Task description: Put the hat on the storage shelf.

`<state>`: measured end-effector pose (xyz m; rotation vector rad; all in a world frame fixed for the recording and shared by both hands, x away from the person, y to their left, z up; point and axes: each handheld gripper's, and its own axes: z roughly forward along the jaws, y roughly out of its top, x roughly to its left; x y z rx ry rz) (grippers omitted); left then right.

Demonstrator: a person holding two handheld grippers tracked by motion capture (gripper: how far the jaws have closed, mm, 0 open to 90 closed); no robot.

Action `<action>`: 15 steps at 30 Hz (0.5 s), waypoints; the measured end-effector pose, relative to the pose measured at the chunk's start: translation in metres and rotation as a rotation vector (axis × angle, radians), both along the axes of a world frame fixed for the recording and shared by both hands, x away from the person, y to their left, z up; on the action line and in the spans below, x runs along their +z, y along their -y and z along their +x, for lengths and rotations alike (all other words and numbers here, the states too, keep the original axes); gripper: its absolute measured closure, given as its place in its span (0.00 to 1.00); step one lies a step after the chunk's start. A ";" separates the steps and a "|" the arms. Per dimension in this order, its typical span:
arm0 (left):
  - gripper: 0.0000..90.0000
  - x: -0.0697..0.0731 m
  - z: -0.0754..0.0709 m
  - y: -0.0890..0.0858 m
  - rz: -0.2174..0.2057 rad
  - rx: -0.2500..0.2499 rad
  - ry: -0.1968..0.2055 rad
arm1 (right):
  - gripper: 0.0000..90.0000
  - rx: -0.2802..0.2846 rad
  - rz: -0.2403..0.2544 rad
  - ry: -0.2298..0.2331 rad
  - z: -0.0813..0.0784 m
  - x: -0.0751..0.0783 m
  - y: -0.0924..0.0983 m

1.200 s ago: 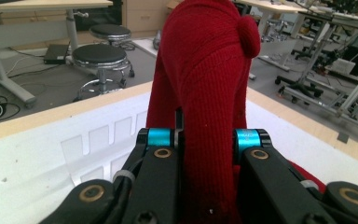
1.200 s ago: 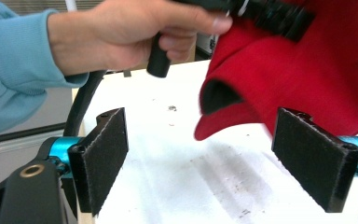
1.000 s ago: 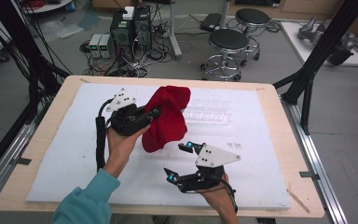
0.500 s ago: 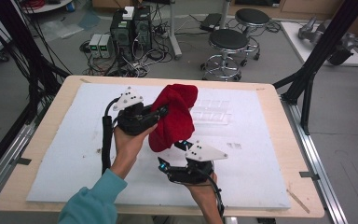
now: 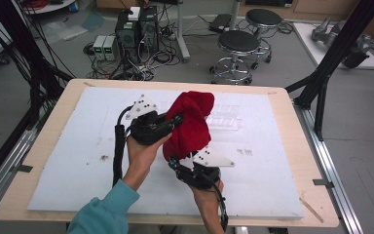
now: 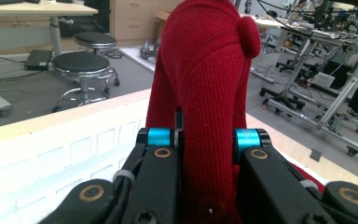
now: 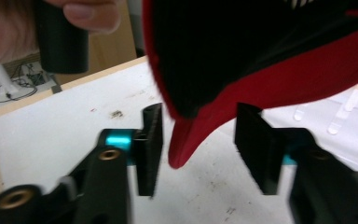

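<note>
1. Red knitted cloth [image 5: 191, 124] hangs above the middle of the white mat [image 5: 78, 161], clamped tight in the left gripper [image 5: 175, 119]; in the left gripper view the knit [image 6: 205, 93] bulges up between both pads.
2. Right gripper [image 5: 175, 163] sits just below the cloth's lower corner [image 7: 182, 149], its jaws just closing, the corner between the pads but not yet pressed.
3. Clear plastic tray [image 5: 224, 117] lies on the mat directly behind the cloth.
4. Bare mat stretches left and right of both hands; stools [image 5: 238, 44] and computers [image 5: 136, 29] stand on the floor beyond the table's far edge [image 5: 175, 84].
</note>
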<state>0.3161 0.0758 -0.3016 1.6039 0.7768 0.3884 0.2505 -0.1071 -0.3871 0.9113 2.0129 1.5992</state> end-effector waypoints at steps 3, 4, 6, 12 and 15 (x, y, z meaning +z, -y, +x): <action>0.93 -0.001 0.000 0.001 0.001 -0.003 -0.001 | 0.82 0.017 -0.006 -0.007 0.000 0.000 0.001; 0.93 -0.001 0.000 0.001 0.002 -0.001 0.001 | 0.82 0.017 -0.006 -0.007 0.000 0.000 0.001; 0.93 -0.001 0.000 0.001 0.015 -0.003 0.005 | 0.85 0.015 -0.012 -0.007 0.000 0.000 0.001; 0.93 -0.003 0.001 -0.003 0.034 0.008 0.005 | 0.92 0.000 0.008 -0.037 0.001 0.000 0.007; 0.93 -0.004 0.001 -0.003 0.031 0.004 0.005 | 0.94 -0.011 0.013 -0.044 0.001 0.001 0.011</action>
